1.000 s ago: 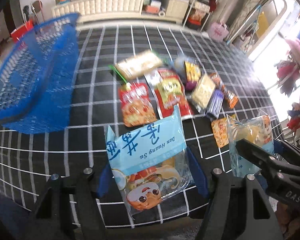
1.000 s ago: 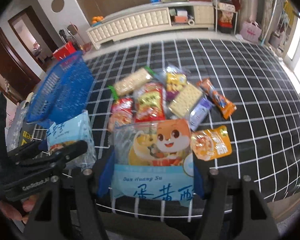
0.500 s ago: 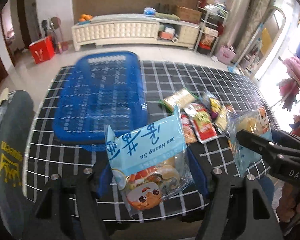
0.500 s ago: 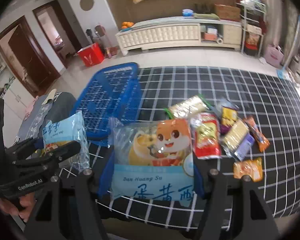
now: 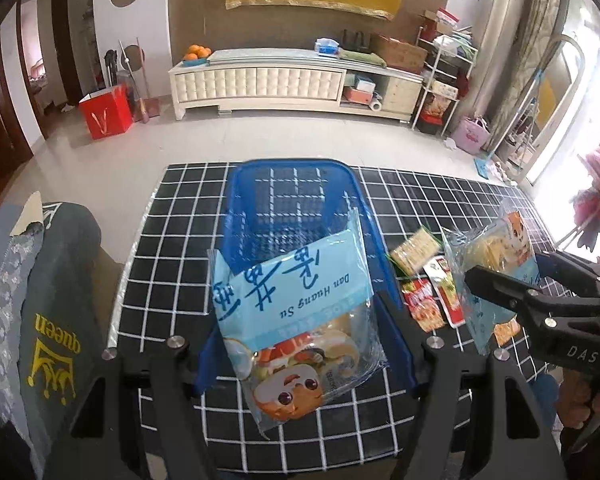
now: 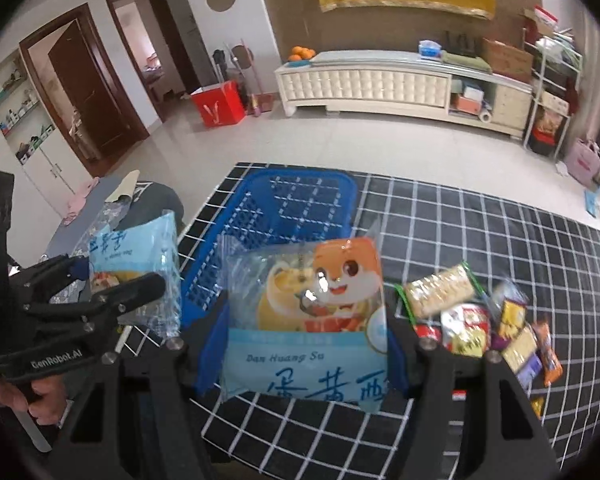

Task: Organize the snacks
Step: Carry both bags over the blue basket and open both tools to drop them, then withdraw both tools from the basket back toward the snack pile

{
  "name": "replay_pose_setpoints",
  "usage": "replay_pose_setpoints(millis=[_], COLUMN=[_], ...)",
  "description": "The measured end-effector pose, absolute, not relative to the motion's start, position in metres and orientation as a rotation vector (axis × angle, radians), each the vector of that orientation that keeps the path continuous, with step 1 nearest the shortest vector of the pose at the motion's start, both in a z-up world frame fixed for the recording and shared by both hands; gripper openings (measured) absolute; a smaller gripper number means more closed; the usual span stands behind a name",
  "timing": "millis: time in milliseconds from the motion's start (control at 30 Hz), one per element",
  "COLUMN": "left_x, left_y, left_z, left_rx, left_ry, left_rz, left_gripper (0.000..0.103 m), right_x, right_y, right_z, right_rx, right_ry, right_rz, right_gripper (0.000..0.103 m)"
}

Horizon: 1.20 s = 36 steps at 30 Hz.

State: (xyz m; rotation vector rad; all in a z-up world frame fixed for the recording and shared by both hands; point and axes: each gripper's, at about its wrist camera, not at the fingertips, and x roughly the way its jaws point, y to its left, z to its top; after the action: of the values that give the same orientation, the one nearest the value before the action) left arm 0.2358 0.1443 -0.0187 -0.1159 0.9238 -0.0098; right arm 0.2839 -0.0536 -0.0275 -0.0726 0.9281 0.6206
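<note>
Now both grippers are clamping matching blue snack bags above the checked tablecloth (image 5: 172, 272): the left gripper (image 5: 300, 344) is pinching its bag (image 5: 296, 304) upside down, and the right gripper (image 6: 304, 344) is gripping its bag (image 6: 308, 312) upright. Behind them the blue basket (image 5: 288, 204) is sitting empty, with loose snacks (image 6: 480, 320) lying to its right.

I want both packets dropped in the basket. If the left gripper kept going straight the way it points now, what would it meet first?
Most likely the blue basket, which lies straight ahead beyond the egg-yolk pastry packet held in the left gripper. Depth is unclear; it might meet the near rim first.
</note>
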Motion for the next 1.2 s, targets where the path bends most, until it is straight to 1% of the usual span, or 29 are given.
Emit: replay_pose_setpoints(millis=[233,500,700,967,1067,1200], left_x=[0.267,0.328,0.368,0.395,0.401,0.404], left_y=[0.167,0.189,0.190,0.191,0.193,0.195], left_z=[-0.023,-0.043,-0.054,-0.079,-0.082,-0.077], left_rx=[-0.126,-0.151,-0.150,-0.134,-0.147,-0.147], left_ry=[0.937,0.990,1.026,1.074,1.072,1.054], left_rz=[-0.005,-0.036,-0.047,-0.025,-0.031,-0.021], left_gripper=[0.066,0.066,0.068,0.069,0.070,0.070], right_x=[0.325,0.394,0.413,0.428,0.430,0.432], right_y=[-0.023,-0.001,0.007,0.003,0.005,0.005], right_z=[-0.041,-0.059,-0.068,-0.083,-0.083,-0.074], right_rx=[-0.114,-0.112,-0.126,-0.095,-0.106,-0.097], right_ry=[0.942,1.034,1.076,1.120,1.123,1.092], right_rz=[0.625,0.625,0.623,0.625,0.640,0.638], right_gripper=[0.070,0.070,0.071,0.073,0.078,0.097])
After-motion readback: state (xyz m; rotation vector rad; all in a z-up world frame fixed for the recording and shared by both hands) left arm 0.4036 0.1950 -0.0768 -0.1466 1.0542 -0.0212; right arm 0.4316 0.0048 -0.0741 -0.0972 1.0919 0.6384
